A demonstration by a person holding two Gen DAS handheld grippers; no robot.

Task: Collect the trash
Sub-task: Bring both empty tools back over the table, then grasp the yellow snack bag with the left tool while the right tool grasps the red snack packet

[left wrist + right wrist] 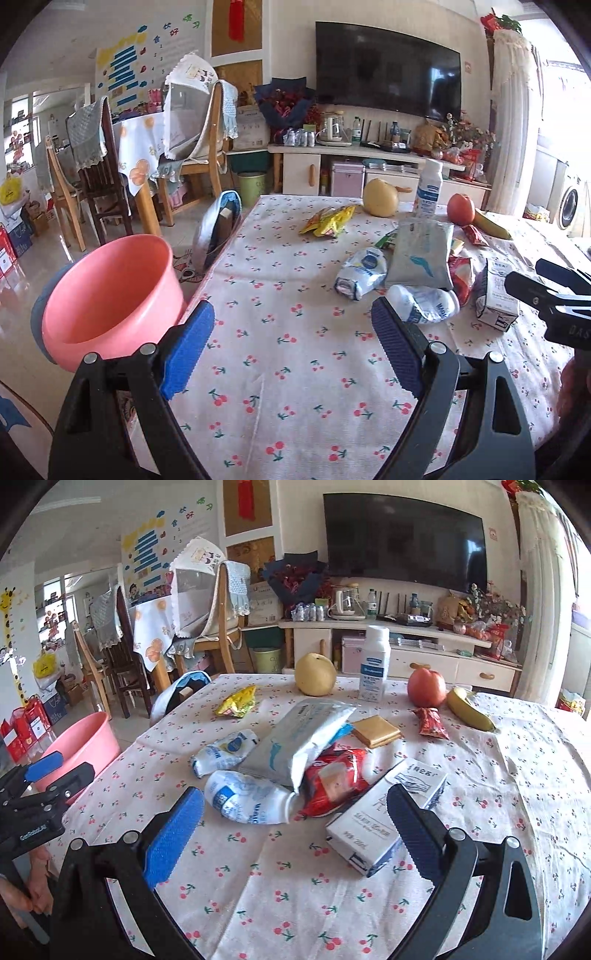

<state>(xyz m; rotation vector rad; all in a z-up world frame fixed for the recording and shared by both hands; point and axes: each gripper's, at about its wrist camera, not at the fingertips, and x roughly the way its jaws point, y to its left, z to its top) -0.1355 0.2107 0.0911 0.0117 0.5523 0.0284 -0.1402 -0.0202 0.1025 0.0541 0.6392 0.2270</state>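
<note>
Trash lies on the cherry-print tablecloth [295, 886]: two crushed white-and-blue bottles [251, 797] [225, 753], a grey-white pouch [295, 738], a red wrapper [332, 779], a white milk carton [384, 812], a yellow wrapper [236, 701] and a small red wrapper [430, 722]. A pink basin [107, 295] stands beside the table's left edge. My left gripper [291, 343] is open and empty above the cloth, next to the basin. My right gripper [295, 830] is open and empty, just short of the nearer crushed bottle and the carton.
At the table's far side stand a pear [316, 675], an upright white bottle [375, 664], an apple [426, 686] and a banana [469, 709]. A flat gold packet [376, 731] lies mid-table. Chairs [96, 177] and a TV cabinet [369, 162] stand beyond.
</note>
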